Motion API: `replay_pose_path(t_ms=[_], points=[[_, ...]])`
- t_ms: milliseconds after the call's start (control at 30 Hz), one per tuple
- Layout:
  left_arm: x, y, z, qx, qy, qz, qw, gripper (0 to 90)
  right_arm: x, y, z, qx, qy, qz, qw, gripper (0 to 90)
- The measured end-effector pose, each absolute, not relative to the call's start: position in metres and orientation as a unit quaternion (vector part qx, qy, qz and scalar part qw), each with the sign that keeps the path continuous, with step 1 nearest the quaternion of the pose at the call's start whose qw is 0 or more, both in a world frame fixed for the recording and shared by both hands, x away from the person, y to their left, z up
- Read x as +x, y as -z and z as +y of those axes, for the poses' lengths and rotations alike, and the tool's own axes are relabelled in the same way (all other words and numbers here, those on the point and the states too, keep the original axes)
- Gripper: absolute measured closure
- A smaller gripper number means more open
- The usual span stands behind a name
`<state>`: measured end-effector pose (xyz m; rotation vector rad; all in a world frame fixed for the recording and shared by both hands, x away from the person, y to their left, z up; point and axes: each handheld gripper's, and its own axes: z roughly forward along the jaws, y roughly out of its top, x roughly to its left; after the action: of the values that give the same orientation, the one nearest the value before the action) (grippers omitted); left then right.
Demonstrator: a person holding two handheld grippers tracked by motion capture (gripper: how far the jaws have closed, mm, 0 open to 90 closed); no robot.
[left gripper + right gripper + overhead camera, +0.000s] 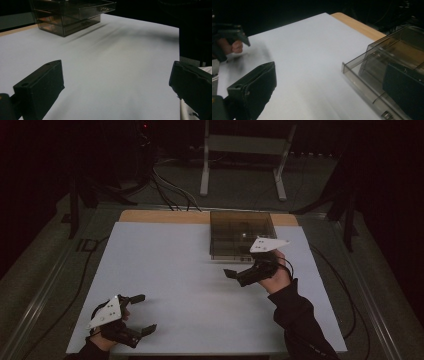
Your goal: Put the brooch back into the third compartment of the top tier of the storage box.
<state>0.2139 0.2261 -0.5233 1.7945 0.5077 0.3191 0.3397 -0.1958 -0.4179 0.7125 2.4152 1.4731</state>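
A smoky see-through drawer box stands at the far middle-right of the white table sheet. Its top drawer is pulled out, with a small metal piece at its front. My right gripper hovers just in front of the box, open, with nothing between its fingers; in the right gripper view one finger overlaps the box. My left gripper rests low at the near left corner, open and holding nothing. In the left gripper view the box lies far ahead.
A strip of wooden table edge shows behind the sheet. Cables and a white metal frame sit on the dark floor beyond. The left hand and its gripper appear far off in the right gripper view.
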Motion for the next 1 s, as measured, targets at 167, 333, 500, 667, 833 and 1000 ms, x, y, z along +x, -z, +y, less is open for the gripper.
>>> replay_pose_path(t_ms=[167, 333, 500, 667, 833, 1000], points=[[0.214, 0.523, 0.226, 0.769, -0.137, 0.218, 0.585, 0.6, 0.334, 0.434, -0.199, 0.235, -0.5, 0.827, 0.103, 0.0], [0.214, 0.523, 0.226, 0.769, -0.136, 0.217, 0.585, 0.6, 0.328, 0.448, -0.198, 0.226, -0.491, 0.836, 0.094, 0.0], [0.214, 0.523, 0.226, 0.77, -0.136, 0.217, 0.585, 0.6, 0.322, 0.462, -0.199, 0.224, -0.487, 0.84, 0.088, 0.0], [0.214, 0.523, 0.227, 0.769, -0.137, 0.217, 0.585, 0.6, 0.317, 0.478, -0.203, 0.224, -0.487, 0.841, 0.073, 0.0], [0.214, 0.523, 0.226, 0.77, -0.137, 0.217, 0.584, 0.6, 0.311, 0.493, -0.214, 0.219, -0.48, 0.846, 0.076, 0.0], [0.214, 0.523, 0.226, 0.769, -0.138, 0.218, 0.585, 0.6, 0.305, 0.503, -0.23, 0.229, -0.489, 0.838, 0.074, 0.0]])
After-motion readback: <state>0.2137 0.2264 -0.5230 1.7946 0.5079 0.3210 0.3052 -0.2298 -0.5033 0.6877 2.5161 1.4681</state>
